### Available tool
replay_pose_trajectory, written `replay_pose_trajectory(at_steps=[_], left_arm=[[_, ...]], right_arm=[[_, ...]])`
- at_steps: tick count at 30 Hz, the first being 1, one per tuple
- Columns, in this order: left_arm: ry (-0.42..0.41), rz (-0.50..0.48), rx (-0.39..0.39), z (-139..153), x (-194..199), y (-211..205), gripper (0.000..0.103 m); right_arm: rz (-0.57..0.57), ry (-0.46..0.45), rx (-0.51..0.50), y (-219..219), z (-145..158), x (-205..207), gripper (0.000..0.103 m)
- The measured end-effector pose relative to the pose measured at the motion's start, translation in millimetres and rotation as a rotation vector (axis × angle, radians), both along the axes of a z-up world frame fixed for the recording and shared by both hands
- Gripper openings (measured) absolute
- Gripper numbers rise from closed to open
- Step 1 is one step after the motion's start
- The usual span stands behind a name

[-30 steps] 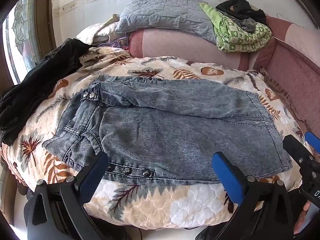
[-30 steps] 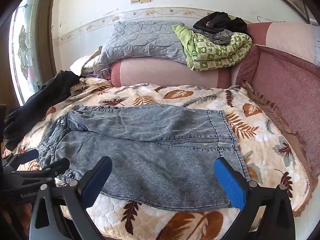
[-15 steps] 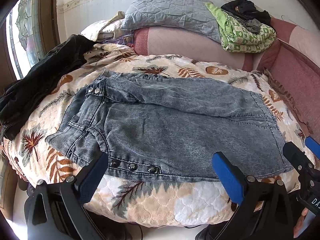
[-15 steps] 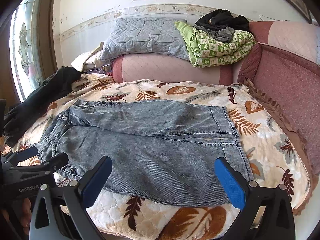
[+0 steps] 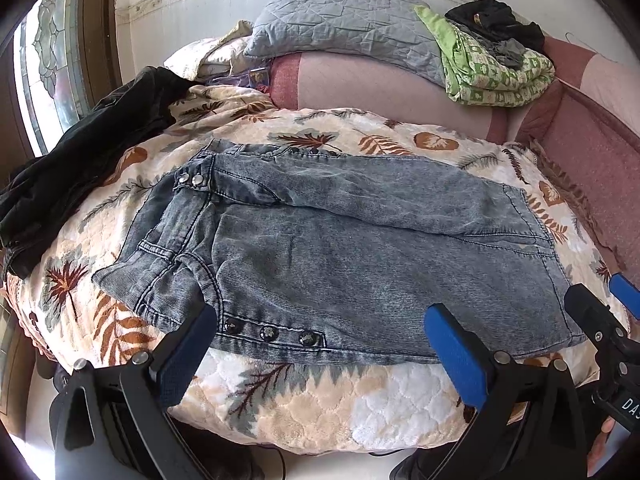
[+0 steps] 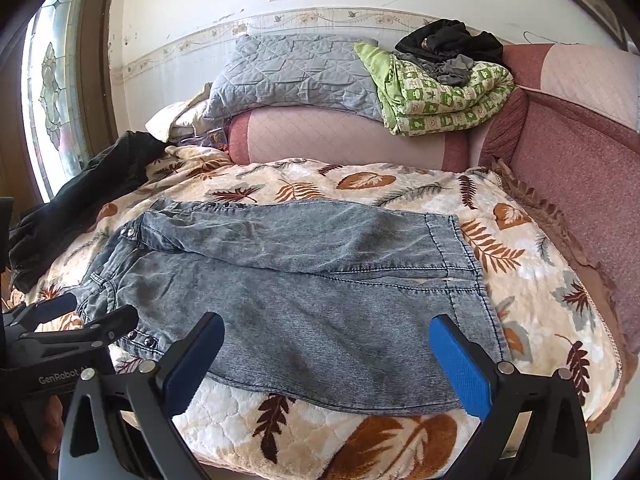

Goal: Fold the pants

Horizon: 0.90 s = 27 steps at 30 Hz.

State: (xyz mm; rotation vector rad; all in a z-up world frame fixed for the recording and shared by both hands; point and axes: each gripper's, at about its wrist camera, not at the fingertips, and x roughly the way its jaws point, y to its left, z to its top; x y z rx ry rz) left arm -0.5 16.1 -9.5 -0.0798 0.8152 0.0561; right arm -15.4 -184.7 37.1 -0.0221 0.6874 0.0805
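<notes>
Covering the bed (image 5: 328,396), a leaf-print quilt (image 6: 532,280) in cream and rust. Lying flat across its middle, grey washed-denim pants (image 5: 360,256), waistband to the left with two metal snaps, hems to the right, one leg over the other lengthwise, a row of dark studs along the near edge. Draped at the left edge of the bed, a dark garment (image 5: 80,160). Stacked behind on the pink headrest, a grey quilted pillow (image 6: 292,72) and a folded green blanket (image 6: 444,96) with dark clothes on top. Hovering at the near edge by the studs, left gripper (image 5: 316,348), jaws spread wide, blue pads clear of the denim, holding nothing. Hovering near the hem end, right gripper (image 6: 328,356), jaws equally wide apart, empty.
</notes>
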Motion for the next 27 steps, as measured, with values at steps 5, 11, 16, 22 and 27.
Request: replay_pose_trajectory(at_steps=[5,11,16,22,27], left_arm=[[0.003,-0.001,-0.002,-0.6,0.3,0.6,0.103],[0.007,0.0,-0.004,-2.2,0.9,2.1,0.103],[0.007,0.001,-0.005,-2.5,0.9,2.3,0.103],[0.007,0.005,-0.005,-2.2,1.2,3.1,0.103],[0.017,0.004,-0.019,-3.1,1.5,4.5,0.103]], right_arm=[[0.002,0.002,0.003,0.1,-0.4,1.3,0.103],[0.006,0.005,0.003,1.8,-1.2,3.2,0.103],[0.008,0.005,0.003,2.7,-2.0,3.7,0.103],[0.01,0.005,0.003,3.7,-2.9,3.9,0.103],[0.014,0.002,0.003,5.2,-3.1,4.0,0.103]])
